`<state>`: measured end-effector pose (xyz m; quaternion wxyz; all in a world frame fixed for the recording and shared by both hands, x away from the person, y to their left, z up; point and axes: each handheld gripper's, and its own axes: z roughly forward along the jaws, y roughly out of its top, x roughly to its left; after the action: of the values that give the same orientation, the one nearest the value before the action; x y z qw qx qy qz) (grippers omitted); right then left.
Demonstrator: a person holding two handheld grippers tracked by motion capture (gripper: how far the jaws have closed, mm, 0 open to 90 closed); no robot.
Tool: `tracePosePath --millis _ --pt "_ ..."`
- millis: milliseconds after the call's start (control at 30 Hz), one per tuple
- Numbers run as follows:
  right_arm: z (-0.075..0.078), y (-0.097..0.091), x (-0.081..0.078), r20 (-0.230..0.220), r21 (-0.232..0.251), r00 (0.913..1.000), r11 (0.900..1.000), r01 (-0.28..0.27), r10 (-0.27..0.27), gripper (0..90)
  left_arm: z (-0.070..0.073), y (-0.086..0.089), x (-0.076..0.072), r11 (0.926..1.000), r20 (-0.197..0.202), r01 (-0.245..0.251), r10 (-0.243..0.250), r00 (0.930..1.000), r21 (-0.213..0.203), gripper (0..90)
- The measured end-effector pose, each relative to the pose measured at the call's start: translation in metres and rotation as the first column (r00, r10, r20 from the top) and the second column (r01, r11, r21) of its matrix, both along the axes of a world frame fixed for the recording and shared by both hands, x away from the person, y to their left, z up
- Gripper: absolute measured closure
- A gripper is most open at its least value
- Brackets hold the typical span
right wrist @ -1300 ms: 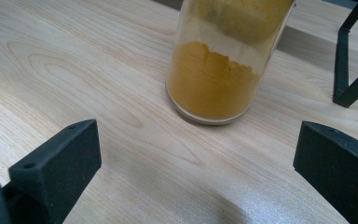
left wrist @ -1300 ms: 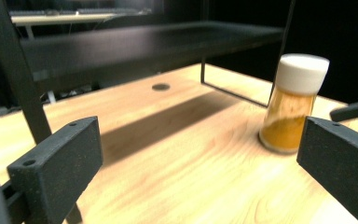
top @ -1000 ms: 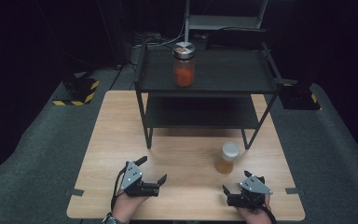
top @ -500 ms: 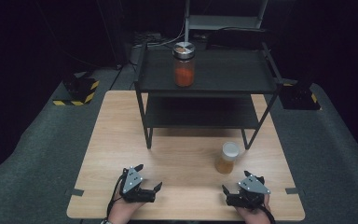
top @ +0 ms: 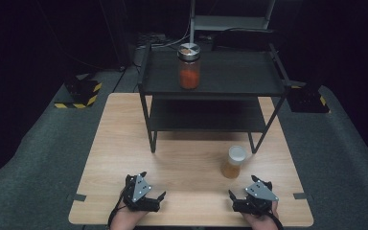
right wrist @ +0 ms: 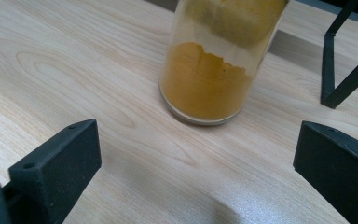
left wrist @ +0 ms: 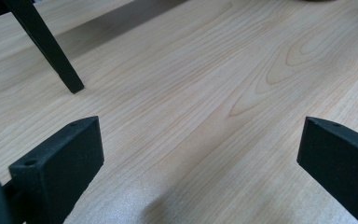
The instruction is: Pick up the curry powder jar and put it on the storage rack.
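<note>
At the near edge of the table: both hand-held grippers rest low on the pale wooden tabletop [top: 182,143], the left gripper [top: 154,195] at about 7 o'clock, the right gripper [top: 237,196] at about 5 o'clock.
Left claw: jaws spread wide with nothing between them; the left gripper view looks over bare wood toward one black leg of the shelf [left wrist: 51,49].
Right claw: jaws spread wide, holding nothing; it points at the jar just ahead.
Thing in hand: a small clear glass jar of yellow-orange powder with a pale lid [top: 233,162], upright on the table at about 4 o'clock, near the right front leg of the black two-tier metal shelf [top: 211,86]. In the right gripper view the jar [right wrist: 214,70] stands just beyond the jaw tips, centred between them but not touched.
Other jar: a taller clear jar of red-orange contents with a metal lid [top: 189,65] stands on the shelf's top tier at 12 o'clock.
Done so far: judging from the layout, nothing is grasped or lifted yet.
Left to do: probably advance the right claw, close around the yellow jar, then carry it, likely to the shelf.
</note>
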<state>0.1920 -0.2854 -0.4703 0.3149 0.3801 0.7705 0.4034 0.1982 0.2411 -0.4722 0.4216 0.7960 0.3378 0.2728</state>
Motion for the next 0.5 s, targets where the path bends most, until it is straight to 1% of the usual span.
tracePosePath --millis 100,200,267,433,500 --pt "-0.003 -0.002 -0.006 0.015 0.028 0.9998 0.9995 0.015 -0.015 0.0 -0.001 0.004 0.001 0.9998 -0.007 0.001 -0.001 1.0000 -0.020 0.6" --pt "-0.001 -0.001 -0.005 0.002 0.019 0.9998 0.9997 0.018 -0.018 0.1 -0.002 0.008 0.001 0.9990 -0.010 -0.001 0.001 0.9999 -0.046 0.6" --pt "-0.001 -0.001 -0.005 0.005 0.019 0.9998 0.9996 0.018 -0.019 0.1 -0.003 0.009 0.000 0.9981 -0.004 -0.006 0.005 1.0000 -0.061 0.6" --pt "-0.002 -0.003 -0.005 0.006 0.027 0.9999 0.9996 0.010 -0.011 0.1 -0.006 0.010 -0.005 0.9979 0.020 -0.005 0.006 0.9998 -0.064 0.8" --pt "-0.002 -0.003 -0.005 0.009 0.028 0.9999 0.9996 0.011 -0.011 0.0 -0.005 0.010 -0.004 0.9984 0.016 0.002 -0.001 0.9999 -0.057 0.7"
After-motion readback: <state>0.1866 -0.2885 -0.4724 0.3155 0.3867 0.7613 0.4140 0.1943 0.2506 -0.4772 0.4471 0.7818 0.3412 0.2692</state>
